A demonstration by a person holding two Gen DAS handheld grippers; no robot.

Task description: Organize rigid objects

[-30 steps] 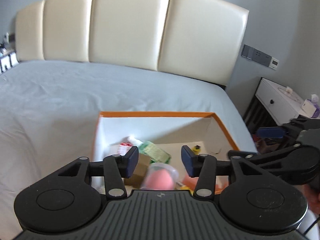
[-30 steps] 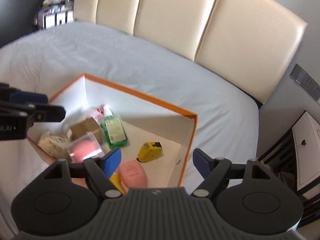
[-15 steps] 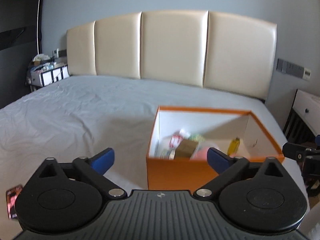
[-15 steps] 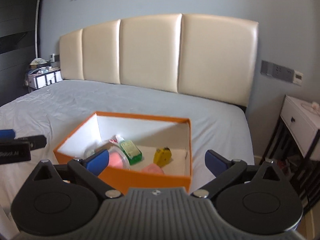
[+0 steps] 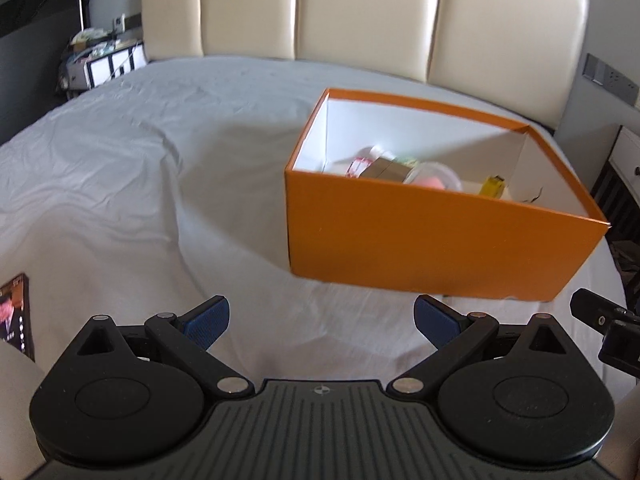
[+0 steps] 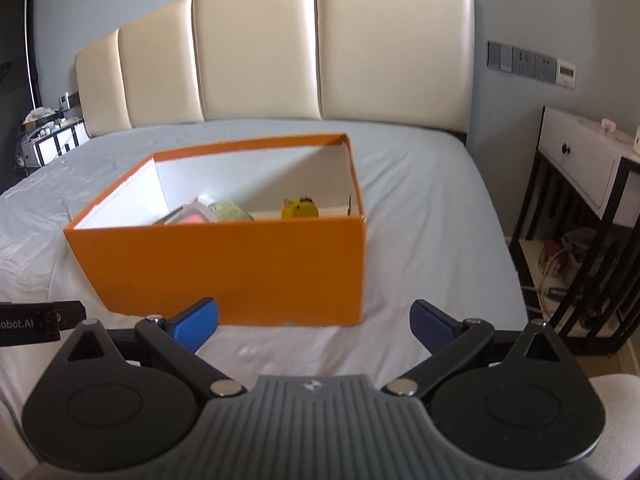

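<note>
An orange box (image 5: 420,240) with white inner walls stands on the grey bed; it also shows in the right wrist view (image 6: 240,268). Inside it I see a clear tub with a pink thing (image 5: 434,178), a brown carton (image 5: 386,170), a yellow tape measure (image 5: 494,185) (image 6: 299,209) and a green packet (image 6: 230,210). My left gripper (image 5: 322,322) is open and empty, low over the sheet in front of the box's near left corner. My right gripper (image 6: 314,322) is open and empty, just before the box's front wall.
A cream padded headboard (image 6: 320,52) backs the bed. A white nightstand (image 6: 580,160) on a black frame stands at the right, with clutter beneath. A cluttered stand (image 5: 100,60) is at the far left. A dark printed card (image 5: 16,316) lies on the sheet at my left.
Both grippers have pulled back and down from above the box to in front of it. The left gripper has opened wide, leaving the pink tub in the box.
</note>
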